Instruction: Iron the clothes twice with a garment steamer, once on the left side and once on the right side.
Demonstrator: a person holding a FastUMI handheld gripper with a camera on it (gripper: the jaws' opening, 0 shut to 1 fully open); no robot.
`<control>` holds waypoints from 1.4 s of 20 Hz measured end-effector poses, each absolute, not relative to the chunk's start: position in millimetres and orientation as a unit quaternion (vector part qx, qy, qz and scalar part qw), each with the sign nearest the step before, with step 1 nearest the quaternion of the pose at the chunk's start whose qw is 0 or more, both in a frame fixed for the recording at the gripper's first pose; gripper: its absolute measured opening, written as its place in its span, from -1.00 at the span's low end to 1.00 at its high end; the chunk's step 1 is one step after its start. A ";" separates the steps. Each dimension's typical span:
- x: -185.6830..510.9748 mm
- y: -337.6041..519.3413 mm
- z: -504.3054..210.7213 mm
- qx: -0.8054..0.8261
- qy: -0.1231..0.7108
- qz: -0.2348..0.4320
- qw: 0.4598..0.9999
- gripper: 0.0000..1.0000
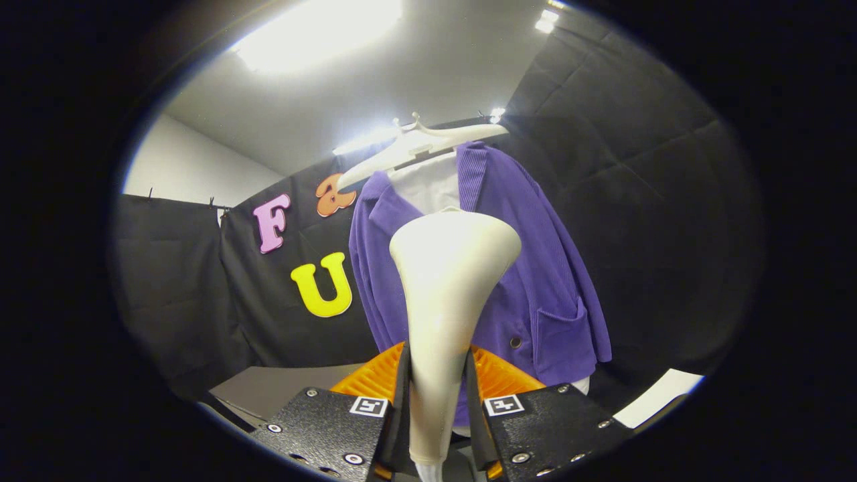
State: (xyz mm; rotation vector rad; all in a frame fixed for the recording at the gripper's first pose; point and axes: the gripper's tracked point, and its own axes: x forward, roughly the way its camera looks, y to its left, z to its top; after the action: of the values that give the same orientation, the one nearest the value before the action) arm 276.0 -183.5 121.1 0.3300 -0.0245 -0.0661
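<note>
Before purple jacket [535,268], tool [436,375] clamping steamer [448,288].

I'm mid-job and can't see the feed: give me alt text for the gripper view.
The claw is shut on the cream handle of a garment steamer, whose wide head rises just ahead of the fingers. Beyond it a purple jacket hangs over a white shirt on a white hanger, with a buttoned pocket low on its front.

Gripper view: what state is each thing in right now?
Garment steamer: upright, handle clamped between the jaws, head in front of the jacket.
Gripper: shut on the steamer.
Purple jacket: hanging open over a white shirt.
Hanger: white, tilted, carrying the jacket.
</note>
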 end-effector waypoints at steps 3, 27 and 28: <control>291.3 -204.3 152.9 0.156 -0.042 -0.045 0.986 -0.24; 410.3 -277.1 107.7 0.241 0.002 -0.096 0.966 -0.24; 407.2 -278.1 99.0 0.246 0.011 -0.097 0.964 -0.24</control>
State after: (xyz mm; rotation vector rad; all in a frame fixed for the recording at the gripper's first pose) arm 407.2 -278.1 99.0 0.4984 0.0225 -0.1955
